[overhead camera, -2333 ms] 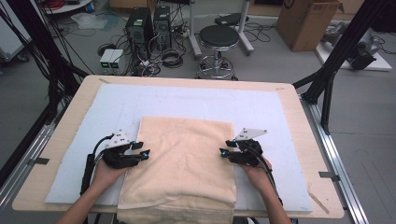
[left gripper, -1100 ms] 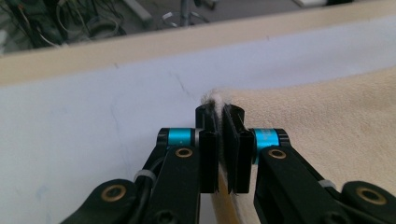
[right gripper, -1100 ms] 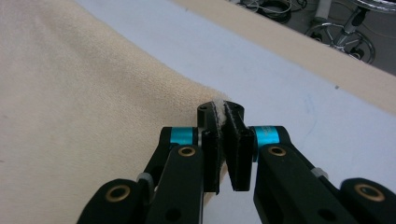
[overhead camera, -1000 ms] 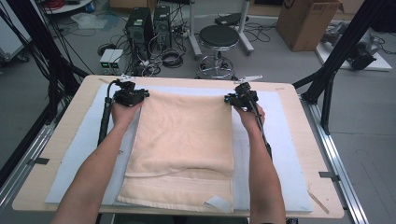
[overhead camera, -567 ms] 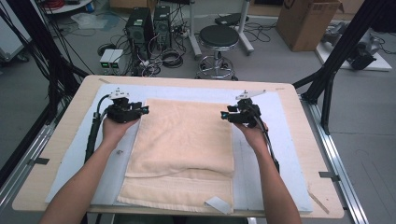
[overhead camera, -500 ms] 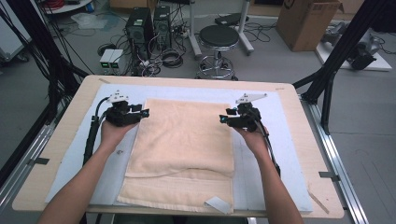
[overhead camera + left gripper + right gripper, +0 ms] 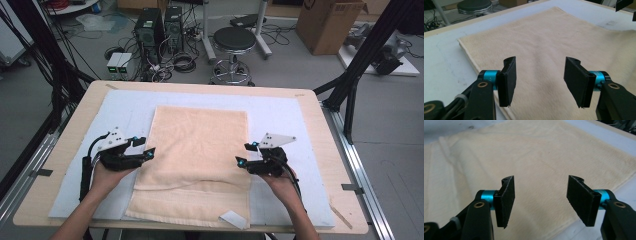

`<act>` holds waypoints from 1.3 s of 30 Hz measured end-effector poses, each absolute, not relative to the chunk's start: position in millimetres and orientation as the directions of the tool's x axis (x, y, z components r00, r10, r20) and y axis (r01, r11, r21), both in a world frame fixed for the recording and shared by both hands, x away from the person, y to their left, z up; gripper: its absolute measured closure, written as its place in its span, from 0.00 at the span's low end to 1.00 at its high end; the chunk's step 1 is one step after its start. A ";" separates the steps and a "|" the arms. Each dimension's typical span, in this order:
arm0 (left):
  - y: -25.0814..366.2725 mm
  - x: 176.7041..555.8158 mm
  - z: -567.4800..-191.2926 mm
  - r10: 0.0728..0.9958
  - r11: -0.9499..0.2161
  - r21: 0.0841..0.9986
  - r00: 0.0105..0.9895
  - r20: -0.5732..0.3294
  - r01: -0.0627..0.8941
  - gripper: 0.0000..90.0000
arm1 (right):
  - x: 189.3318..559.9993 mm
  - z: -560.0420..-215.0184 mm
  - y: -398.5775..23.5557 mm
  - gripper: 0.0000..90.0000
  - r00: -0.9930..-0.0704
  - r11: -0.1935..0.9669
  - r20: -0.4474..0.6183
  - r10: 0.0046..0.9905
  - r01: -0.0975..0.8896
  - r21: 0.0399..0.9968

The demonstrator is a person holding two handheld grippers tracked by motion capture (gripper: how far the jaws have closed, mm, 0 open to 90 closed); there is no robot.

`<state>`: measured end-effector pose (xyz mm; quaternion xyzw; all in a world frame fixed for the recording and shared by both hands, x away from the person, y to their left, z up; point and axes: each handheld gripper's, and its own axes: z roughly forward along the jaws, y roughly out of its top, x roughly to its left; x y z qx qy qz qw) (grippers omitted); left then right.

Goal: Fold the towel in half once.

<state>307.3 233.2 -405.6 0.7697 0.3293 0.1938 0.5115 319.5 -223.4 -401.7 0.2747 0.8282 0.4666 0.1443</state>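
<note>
White-matted table (image 7: 125, 107), folded beige towel (image 7: 197, 150) between released left tongs (image 7: 145, 147) and released right tongs (image 7: 243, 154).

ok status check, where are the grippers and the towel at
Left gripper open, at the towel's left edge. Right gripper open, at its right edge. Towel flat on the white mat, folded over, not gripped. Nothing in the way.
</note>
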 end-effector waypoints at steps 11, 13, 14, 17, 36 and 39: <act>236.3 271.5 -430.0 0.641 -0.319 0.891 0.766 -0.048 0.322 0.45 | 283.7 -429.8 -226.9 0.41 -0.864 0.460 0.054 0.501 0.319 0.829; 234.8 269.0 -434.8 0.619 -0.340 0.882 0.784 -0.050 0.325 0.46 | 281.0 -433.7 -225.7 0.42 -0.874 0.479 0.041 0.484 0.304 0.823; 233.8 268.5 -437.6 0.605 -0.365 0.871 0.795 -0.046 0.328 0.48 | 280.5 -434.6 -225.2 0.44 -0.876 0.486 0.039 0.480 0.302 0.820; 230.8 270.7 -444.9 0.589 -0.420 0.839 0.807 -0.038 0.346 0.56 | 280.4 -438.7 -221.7 0.65 -0.889 0.542 0.003 0.459 0.283 0.791; 230.0 283.1 -443.1 0.635 -0.412 0.827 0.771 -0.042 0.384 0.99 | 309.1 -432.3 -219.8 0.86 -0.860 0.472 0.118 0.497 0.382 0.795; 232.3 276.2 -439.8 0.611 -0.405 0.836 0.790 -0.055 0.371 0.99 | 299.7 -430.8 -221.3 0.87 -0.870 0.469 0.127 0.477 0.374 0.800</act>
